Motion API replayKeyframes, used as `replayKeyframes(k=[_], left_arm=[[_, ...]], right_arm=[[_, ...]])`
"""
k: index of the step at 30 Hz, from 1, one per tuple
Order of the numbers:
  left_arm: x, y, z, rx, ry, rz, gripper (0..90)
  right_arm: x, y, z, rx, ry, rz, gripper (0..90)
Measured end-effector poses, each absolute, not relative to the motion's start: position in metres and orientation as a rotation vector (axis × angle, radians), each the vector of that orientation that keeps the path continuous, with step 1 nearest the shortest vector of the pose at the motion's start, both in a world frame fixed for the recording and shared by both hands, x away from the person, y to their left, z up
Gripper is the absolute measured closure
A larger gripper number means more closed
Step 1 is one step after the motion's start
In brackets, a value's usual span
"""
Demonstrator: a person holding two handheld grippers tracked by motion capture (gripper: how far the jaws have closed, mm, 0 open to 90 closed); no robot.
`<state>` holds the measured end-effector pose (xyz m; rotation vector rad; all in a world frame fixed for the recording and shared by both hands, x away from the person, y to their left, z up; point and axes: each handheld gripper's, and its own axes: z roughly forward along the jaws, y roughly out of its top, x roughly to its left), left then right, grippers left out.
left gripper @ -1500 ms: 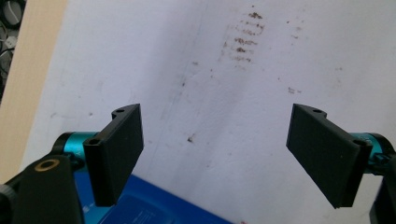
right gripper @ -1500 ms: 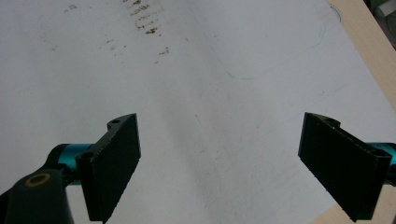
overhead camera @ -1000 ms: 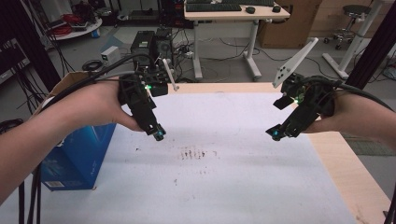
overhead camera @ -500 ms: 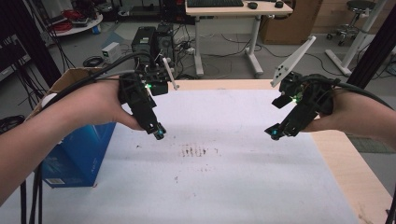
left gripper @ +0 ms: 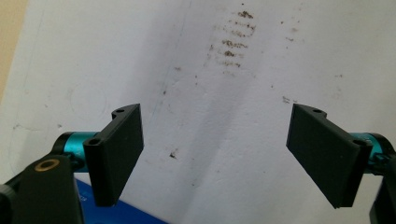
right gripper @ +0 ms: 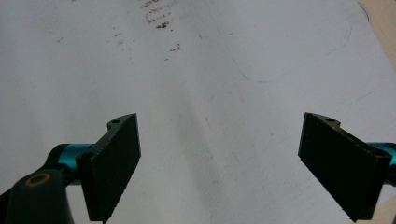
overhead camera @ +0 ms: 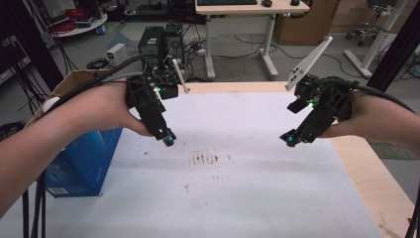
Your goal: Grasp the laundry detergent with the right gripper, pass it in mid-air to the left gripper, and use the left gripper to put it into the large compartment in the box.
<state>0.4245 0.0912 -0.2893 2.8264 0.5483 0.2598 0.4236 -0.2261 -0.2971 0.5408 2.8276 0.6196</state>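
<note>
High view: a person is holding the left gripper (overhead camera: 169, 141) and the right gripper (overhead camera: 289, 140) above a white table sheet (overhead camera: 237, 198), one toward each side and well apart, both pointing down and inward. A patch of brown smudges (overhead camera: 205, 158) is lying on the sheet between them. A blue box (overhead camera: 81, 163) is standing at the table's left edge. No task object is lying on the sheet; the symmetrical pose is probably a waiting stance.

Left gripper view: the jaws are standing wide apart with nothing between them, and the smudges (left gripper: 233, 42) are lying ahead.

Right gripper view: the jaws are likewise spread wide and holding nothing, with the smudges (right gripper: 159, 18) lying ahead toward the left.
</note>
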Motion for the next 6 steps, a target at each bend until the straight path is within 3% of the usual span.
replayKeyframes(k=[6], left_arm=[[0.4265,0.093,-0.2897,2.821,0.564,0.26,19.0]], right_arm=[[0.4237,-0.2263,-0.2981,0.548,2.827,0.614,12.3]])
